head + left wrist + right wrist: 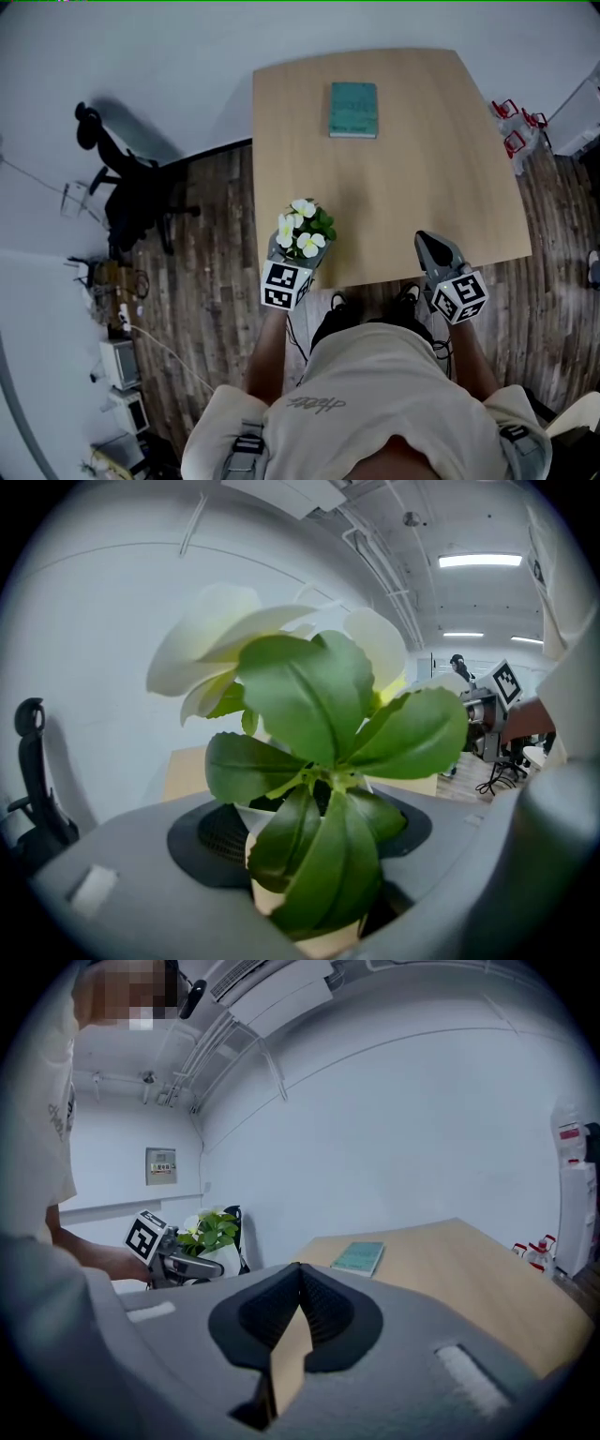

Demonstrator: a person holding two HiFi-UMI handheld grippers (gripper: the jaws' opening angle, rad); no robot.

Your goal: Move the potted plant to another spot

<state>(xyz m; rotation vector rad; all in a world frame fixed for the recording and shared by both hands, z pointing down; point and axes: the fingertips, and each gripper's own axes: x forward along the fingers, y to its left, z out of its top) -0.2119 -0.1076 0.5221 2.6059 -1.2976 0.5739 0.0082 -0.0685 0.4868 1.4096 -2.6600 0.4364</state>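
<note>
- Head view: my left gripper (296,255) is clamped on the pot of the potted plant (305,230), at the near left corner of the table (422,187). I grip low on the pot, I judge, so the leaves and blooms stay uncrushed.
- Same view: my right gripper (429,246) hovers over the near right edge. It is empty and well apart from the plant, probably kept out of the way.
- Count from above: one plant with three white flowers that I can make out, one teal book (353,110) at the far side, one table, one office chair (131,197), two grippers.
- Left gripper view: the cream pot (272,902) sits upright between the jaws, pads pressed on both sides; foliage fills the frame.
- Right gripper view: jaws closed tip to tip, nothing between them. One plant (208,1232) shows off to the left, one book (358,1257) ahead on the wood.
</note>
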